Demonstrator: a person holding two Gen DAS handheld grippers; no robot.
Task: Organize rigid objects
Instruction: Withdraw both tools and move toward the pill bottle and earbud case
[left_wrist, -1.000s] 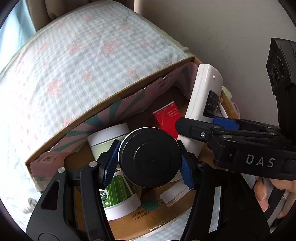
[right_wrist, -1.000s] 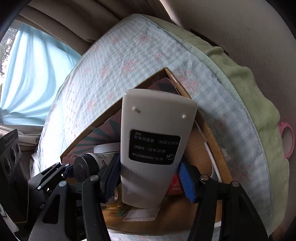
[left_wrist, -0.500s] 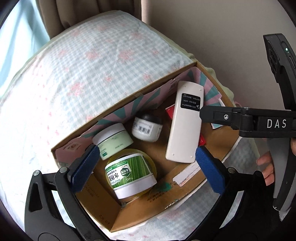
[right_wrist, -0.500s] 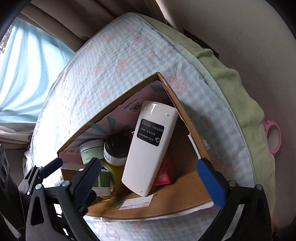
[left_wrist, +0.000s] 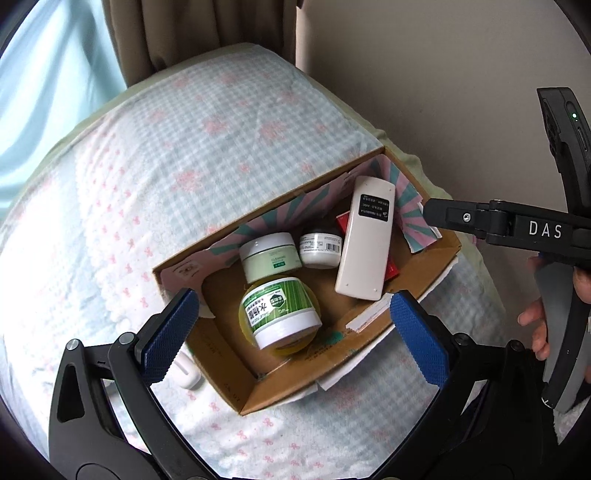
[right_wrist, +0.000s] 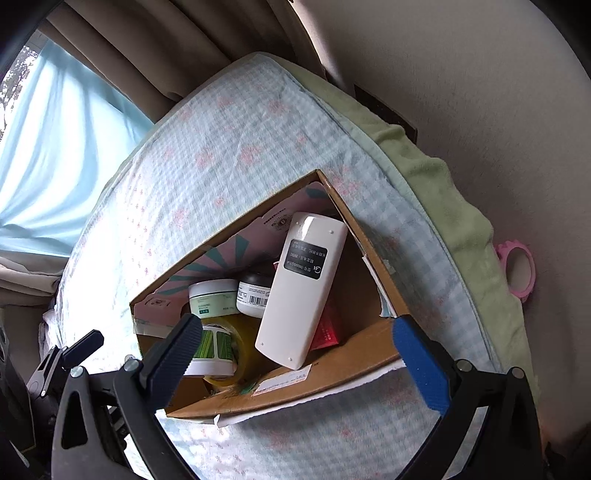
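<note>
Your left tool (left_wrist: 291, 325) hangs over the box (left_wrist: 424, 291) with its jaws spread wide and nothing between the pads. Your right tool (right_wrist: 295, 350) is the same: jaws fully apart, empty, pointing down at the box.

The box sits on the bed (left_wrist: 147, 184), near the bed's wall-side edge. Inside it, the remote (left_wrist: 364, 236) lies face down along the box's right side, its top end against the far right corner, and it rests partly on a red packet (left_wrist: 392, 269). Just left of the remote, by the far wall of the box, lies a small dark-capped jar (left_wrist: 320, 248), and touching that on its left is a pale green jar (left_wrist: 271, 256). In front of those, near the middle of the box, a green-striped tub (left_wrist: 280, 314) lies on a yellow tape roll (left_wrist: 308, 341).

A small white thing (left_wrist: 186, 374) lies on the bed just outside the box's left wall. A pink ring (right_wrist: 517, 271) shows past the bed's edge, by the wall.
</note>
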